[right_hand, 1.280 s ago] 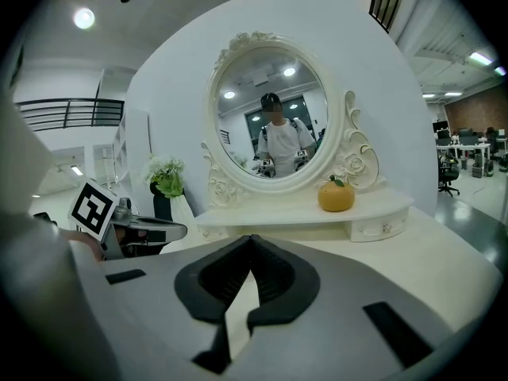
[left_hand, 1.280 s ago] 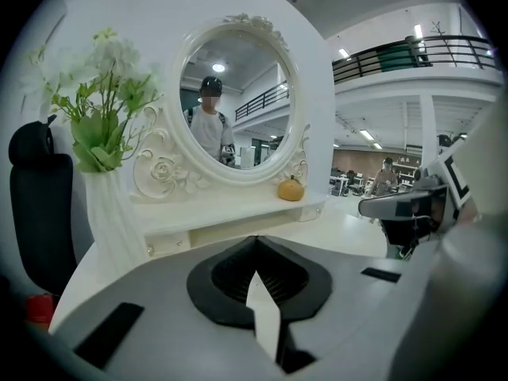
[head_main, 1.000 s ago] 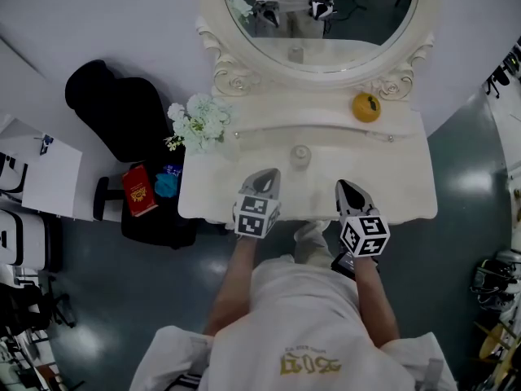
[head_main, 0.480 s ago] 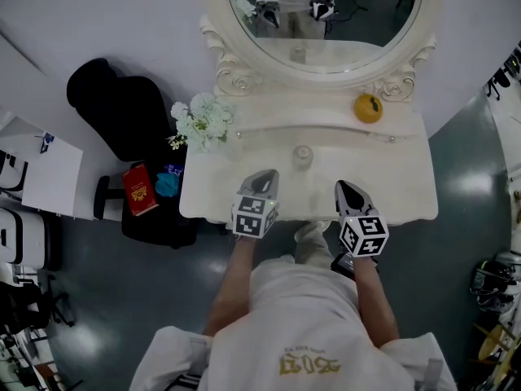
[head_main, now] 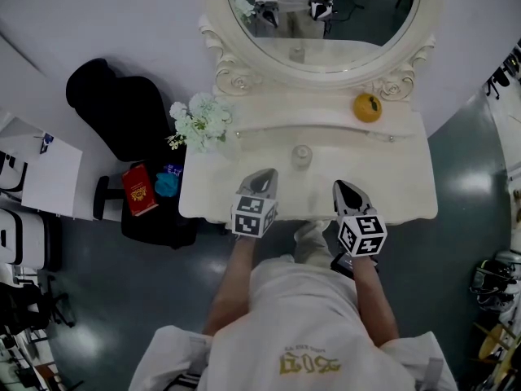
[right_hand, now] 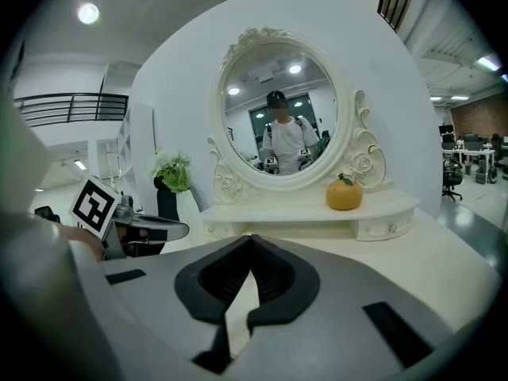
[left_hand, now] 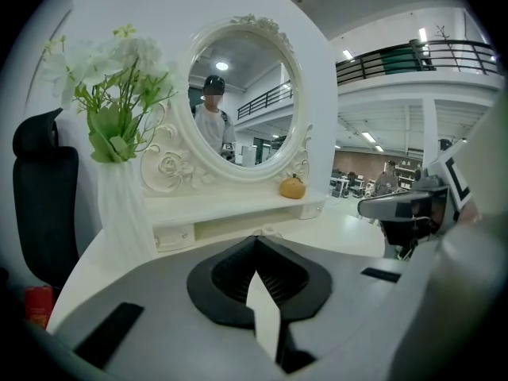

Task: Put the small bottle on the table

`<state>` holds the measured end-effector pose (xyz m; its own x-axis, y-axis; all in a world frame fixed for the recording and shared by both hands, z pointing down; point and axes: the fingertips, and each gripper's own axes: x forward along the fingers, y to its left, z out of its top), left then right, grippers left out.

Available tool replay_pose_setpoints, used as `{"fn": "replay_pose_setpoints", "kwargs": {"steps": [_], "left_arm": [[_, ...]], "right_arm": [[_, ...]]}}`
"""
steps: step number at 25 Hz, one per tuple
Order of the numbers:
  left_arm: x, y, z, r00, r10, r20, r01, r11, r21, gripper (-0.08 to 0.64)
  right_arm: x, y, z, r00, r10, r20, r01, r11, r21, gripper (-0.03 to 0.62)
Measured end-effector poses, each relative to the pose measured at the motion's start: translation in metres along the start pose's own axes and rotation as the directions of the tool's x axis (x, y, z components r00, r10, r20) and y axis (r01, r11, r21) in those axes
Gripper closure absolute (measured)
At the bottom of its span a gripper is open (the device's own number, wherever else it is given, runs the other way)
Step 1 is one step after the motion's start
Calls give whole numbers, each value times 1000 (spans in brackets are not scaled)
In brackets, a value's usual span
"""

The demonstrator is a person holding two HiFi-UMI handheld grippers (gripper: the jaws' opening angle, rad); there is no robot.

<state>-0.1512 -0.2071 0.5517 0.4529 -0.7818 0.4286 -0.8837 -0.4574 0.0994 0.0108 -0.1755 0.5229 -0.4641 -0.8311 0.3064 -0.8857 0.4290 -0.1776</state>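
Observation:
A small clear bottle (head_main: 302, 155) stands upright on the white dressing table (head_main: 399, 177), in the middle, just in front of the low shelf. My left gripper (head_main: 266, 176) hovers over the table's front edge, a little left of and nearer than the bottle, shut with nothing in it. My right gripper (head_main: 343, 187) is level with it to the right, also shut and empty. In the left gripper view the bottle's top (left_hand: 266, 231) peeks just beyond the closed tips (left_hand: 255, 239). The right gripper view shows its tips (right_hand: 251, 238) together.
An orange fruit (head_main: 366, 107) sits on the shelf at the right, below the oval mirror (head_main: 321, 15). A vase of white flowers (head_main: 199, 120) stands at the table's left end. A black chair (head_main: 114, 104) and a red book (head_main: 138, 190) are to the left of the table.
Both grippers stay shut and nearly still; the right one has edged very slightly left. The bottle has not moved.

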Motion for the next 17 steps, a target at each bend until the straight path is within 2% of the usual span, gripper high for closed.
{"fn": "replay_pose_setpoints", "kwargs": {"steps": [3, 8, 17], "left_arm": [[0, -1, 2, 1000, -14, 12, 14, 1000, -20, 543], [0, -6, 7, 997, -61, 45, 65, 993, -94, 543], [1, -10, 5, 995, -89, 50, 94, 990, -109, 543]], "right_arm": [[-1, -2, -1, 1000, -2, 0, 2, 1000, 2, 580], [-1, -1, -1, 1000, 0, -1, 0, 1000, 1, 580], [-3, -3, -1, 1000, -5, 0, 5, 1000, 2, 580]]}}
